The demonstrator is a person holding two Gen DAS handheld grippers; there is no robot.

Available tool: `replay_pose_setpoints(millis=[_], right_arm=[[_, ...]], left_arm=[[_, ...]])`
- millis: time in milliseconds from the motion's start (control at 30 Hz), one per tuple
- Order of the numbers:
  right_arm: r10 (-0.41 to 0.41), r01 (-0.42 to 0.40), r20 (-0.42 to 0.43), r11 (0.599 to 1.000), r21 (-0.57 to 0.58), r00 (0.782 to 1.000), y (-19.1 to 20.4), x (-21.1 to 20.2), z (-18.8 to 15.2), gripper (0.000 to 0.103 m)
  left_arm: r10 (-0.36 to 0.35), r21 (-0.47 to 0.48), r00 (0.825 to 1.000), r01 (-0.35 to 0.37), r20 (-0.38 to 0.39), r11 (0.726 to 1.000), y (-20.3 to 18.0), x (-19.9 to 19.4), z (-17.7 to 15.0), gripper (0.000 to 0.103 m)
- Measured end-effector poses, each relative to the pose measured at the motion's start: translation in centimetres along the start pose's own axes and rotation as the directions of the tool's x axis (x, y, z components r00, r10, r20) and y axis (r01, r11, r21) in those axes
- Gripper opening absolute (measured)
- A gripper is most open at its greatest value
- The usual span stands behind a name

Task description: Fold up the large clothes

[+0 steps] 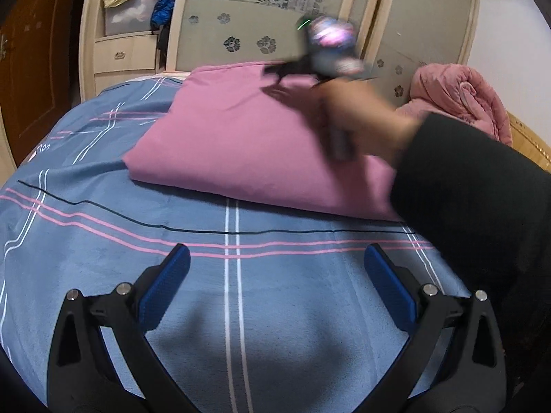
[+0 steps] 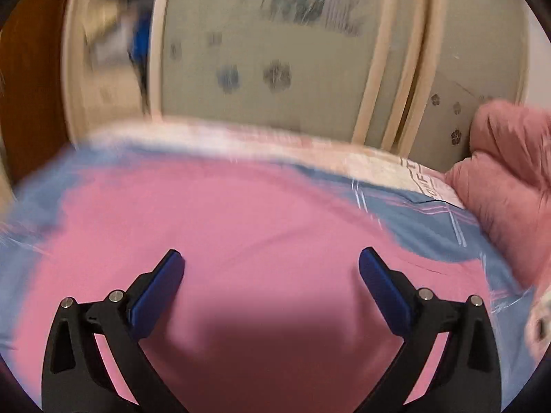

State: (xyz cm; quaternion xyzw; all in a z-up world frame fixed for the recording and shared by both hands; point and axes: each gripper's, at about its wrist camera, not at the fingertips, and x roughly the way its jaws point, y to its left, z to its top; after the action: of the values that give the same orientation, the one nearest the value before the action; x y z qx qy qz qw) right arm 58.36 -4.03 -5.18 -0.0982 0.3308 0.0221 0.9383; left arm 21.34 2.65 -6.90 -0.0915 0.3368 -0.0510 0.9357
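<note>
A folded pink cloth (image 1: 241, 141) lies on the blue striped bed sheet (image 1: 103, 251). My left gripper (image 1: 275, 258) is open and empty over the bare sheet, in front of the cloth's near edge. In the left wrist view the right gripper (image 1: 279, 72) is held by a hand above the cloth's far part, blurred by motion. In the right wrist view my right gripper (image 2: 272, 261) is open and empty just above the pink cloth (image 2: 224, 213), which fills the view below it.
A wardrobe (image 1: 248, 10) with flower-patterned doors stands behind the bed, with open shelves of clothes (image 1: 137, 3) at its left. A bundled pink quilted garment (image 1: 461, 96) lies at the bed's far right. A brown door (image 1: 31, 69) is at the left.
</note>
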Motion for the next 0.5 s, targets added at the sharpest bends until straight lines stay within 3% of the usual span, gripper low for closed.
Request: replay_pose_setpoints(millis=[100, 233, 400, 500], right_arm=[[-0.034, 0.037, -0.075, 0.999, 0.039, 0.997, -0.3, 5.9, -0.7, 0.102], [0.012, -0.005, -0.113, 0.998, 0.062, 0.993, -0.4, 9.7, -2.3, 0.102], [0.033, -0.025, -0.103, 0.997, 0.078, 0.994, -0.6, 9.5, -2.0, 0.102], [0.138, -0.123, -0.051, 0.966, 0.228, 0.989, -3.7, 5.1, -0.9, 0.102]], left_arm=[[0.000, -0.003, 1.000, 0.000, 0.001, 1.000, 0.6, -0.2, 0.0, 0.101], [-0.016, -0.009, 1.000, 0.016, 0.005, 1.000, 1.1, -0.4, 0.2, 0.101], [-0.012, -0.014, 1.000, 0.011, -0.019, 1.000, 1.2, 0.1, 0.2, 0.101], [-0.015, -0.017, 1.000, 0.015, 0.000, 1.000, 1.1, -0.6, 0.2, 0.101]])
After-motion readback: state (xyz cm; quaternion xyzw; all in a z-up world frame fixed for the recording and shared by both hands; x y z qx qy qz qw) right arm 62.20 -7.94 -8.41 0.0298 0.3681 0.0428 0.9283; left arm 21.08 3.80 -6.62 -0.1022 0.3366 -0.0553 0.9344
